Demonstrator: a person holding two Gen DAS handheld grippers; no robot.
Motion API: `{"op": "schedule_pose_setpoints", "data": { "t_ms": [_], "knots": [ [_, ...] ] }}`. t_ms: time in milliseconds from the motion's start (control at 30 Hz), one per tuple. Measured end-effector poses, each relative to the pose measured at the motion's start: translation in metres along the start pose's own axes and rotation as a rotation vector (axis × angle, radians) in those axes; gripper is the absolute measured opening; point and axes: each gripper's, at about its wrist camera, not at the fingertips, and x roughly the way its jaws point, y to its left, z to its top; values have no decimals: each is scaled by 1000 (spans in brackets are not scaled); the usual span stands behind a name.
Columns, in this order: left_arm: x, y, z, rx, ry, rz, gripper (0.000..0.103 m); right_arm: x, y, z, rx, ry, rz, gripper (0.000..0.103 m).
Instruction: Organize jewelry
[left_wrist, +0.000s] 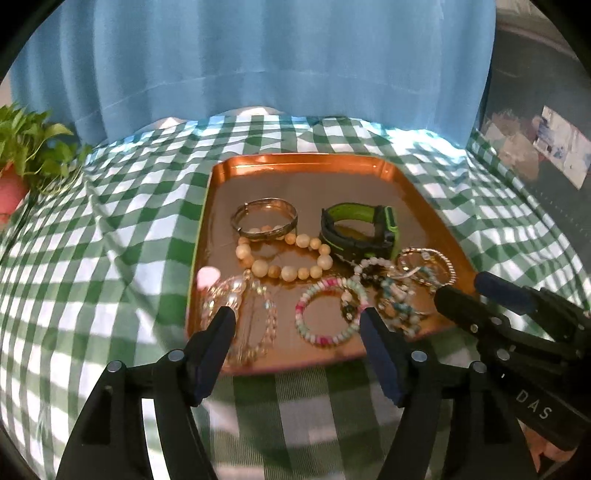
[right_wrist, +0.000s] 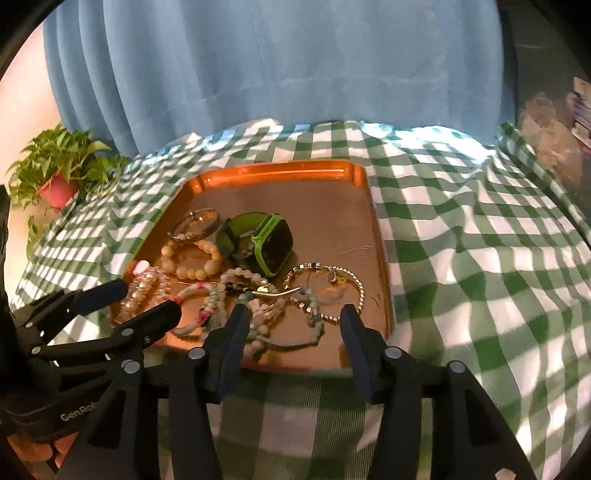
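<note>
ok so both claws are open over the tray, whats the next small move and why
Probably lower the left claw onto the clear crystal bead bracelet at the copper tray's near left corner. Its open jaws already straddle that area, and this bracelet lies mostly apart, while the tangled pile under the right claw looks harder to separate.

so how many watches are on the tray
1. The green and black watch lies on the copper tray, right of the gold bangle. Another could hide in the tangled bracelets.
</note>
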Motion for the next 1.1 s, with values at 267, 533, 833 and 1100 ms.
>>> {"op": "schedule_pose_setpoints", "data": {
  "t_ms": [267, 533, 833, 1100],
  "knots": [
    [-87, 2, -15, -23, -55, -17, 71, -61, 15, -11, 11, -43, -10, 57],
    [-197, -1, -40, -50, -170, -26, 77, -149, 47, -33, -17, -118, 2, 59],
    [-323, -17, -79, -57, -312, -18, 87, -257, 77, -58, -57, -234, 76, 65],
    [-402, -45, -101, 2, -415, 12, 97, -343, 96, -80, -91, -336, 102, 72]
  ]
}}
